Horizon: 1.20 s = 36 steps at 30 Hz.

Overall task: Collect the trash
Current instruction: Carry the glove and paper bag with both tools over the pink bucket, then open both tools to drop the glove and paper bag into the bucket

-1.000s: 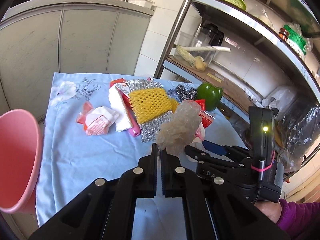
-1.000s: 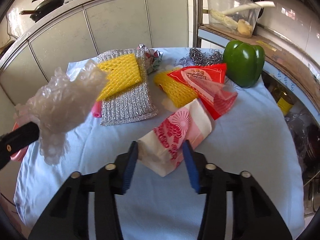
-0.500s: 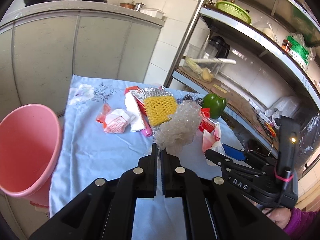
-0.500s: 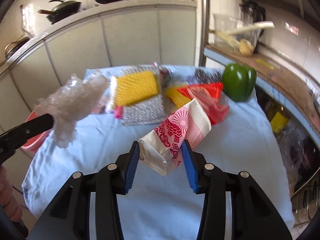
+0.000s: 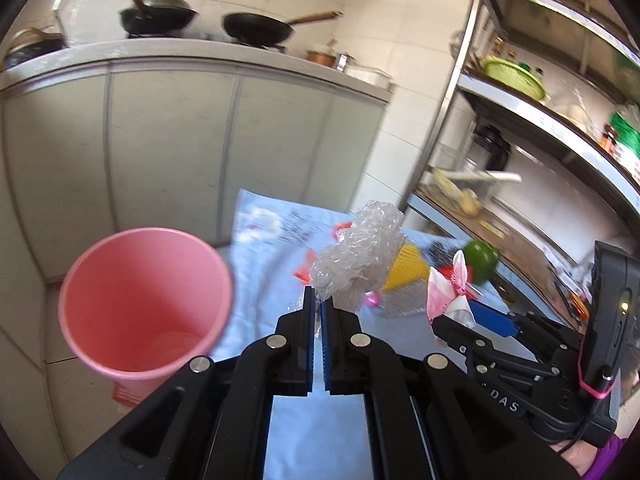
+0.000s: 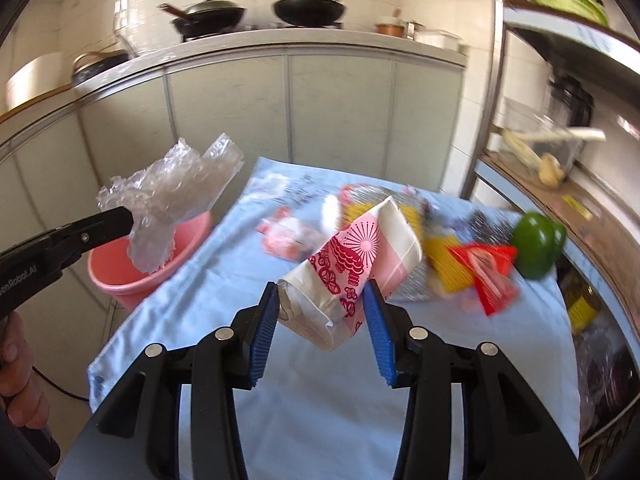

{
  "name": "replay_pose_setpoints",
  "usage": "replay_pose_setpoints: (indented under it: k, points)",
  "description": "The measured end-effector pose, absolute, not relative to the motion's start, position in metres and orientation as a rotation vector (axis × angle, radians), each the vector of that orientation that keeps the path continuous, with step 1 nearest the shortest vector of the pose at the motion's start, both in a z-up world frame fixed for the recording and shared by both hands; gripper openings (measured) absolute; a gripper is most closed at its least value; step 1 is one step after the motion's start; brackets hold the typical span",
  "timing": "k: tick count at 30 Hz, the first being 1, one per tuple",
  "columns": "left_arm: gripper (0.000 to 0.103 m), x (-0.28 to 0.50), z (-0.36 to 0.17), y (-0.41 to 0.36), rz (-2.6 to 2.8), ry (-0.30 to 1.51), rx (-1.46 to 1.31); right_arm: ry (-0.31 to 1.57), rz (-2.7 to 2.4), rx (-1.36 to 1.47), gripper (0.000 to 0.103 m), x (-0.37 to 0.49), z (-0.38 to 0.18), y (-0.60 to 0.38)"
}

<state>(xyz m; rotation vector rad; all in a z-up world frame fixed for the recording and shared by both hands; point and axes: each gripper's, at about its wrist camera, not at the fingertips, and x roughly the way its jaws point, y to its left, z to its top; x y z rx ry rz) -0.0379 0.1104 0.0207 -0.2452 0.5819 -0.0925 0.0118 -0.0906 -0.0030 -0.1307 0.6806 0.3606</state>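
Looking along the left gripper (image 5: 318,304), its jaws are pressed together on the tail of a crumpled clear bubble-wrap wad (image 5: 360,256), which stands up just beyond the fingertips. Down and to the left of the gripper sits a pink plastic bucket (image 5: 144,300), mouth open, beside the blue-clothed bench (image 5: 312,432). To the right, the right gripper (image 5: 456,320) carries a pink-and-white printed paper wrapper (image 5: 444,292); its black arm reads "DAS". I judge this the carry step: both pieces are lifted and headed for the bucket. The next move calls for swinging the wad left until it hangs over the bucket mouth, then opening the jaws.

Seen from the right gripper (image 6: 324,308), the jaws stand partly open, blue pads clamped on both sides of the paper wrapper (image 6: 352,264), held clear of the bench (image 6: 320,420). Up and left, the left gripper (image 6: 120,220), lettered "enRobot.AI", holds the wad (image 6: 168,200) near the bucket (image 6: 140,276). Ahead lie a yellow foam net (image 6: 444,264), a red plastic packet (image 6: 488,272) with unreadable print, and a green bell pepper (image 6: 538,246).
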Motion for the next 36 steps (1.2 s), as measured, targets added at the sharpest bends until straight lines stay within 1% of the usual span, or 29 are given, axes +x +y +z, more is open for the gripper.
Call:
replay_pose_setpoints:
  k: [9, 18, 28, 36]
  points:
    - [0.002, -0.051, 0.022, 0.157, 0.083, 0.553, -0.284, 0.635, 0.504, -0.209, 0.044, 0.020, 0.012, -0.025]
    - [0.002, -0.049, 0.008, 0.200, 0.235, 0.564, -0.317, 0.644, 0.669, -0.237, 0.044, 0.033, 0.013, 0.041]
    - [0.003, -0.032, -0.028, 0.230, 0.347, 0.661, -0.340, 0.763, 0.813, -0.218, 0.044, 0.061, -0.015, 0.090]
    - [0.003, -0.012, -0.050, 0.240, 0.390, 0.729, -0.347, 0.818, 0.821, -0.228, 0.044, 0.072, -0.037, 0.105]
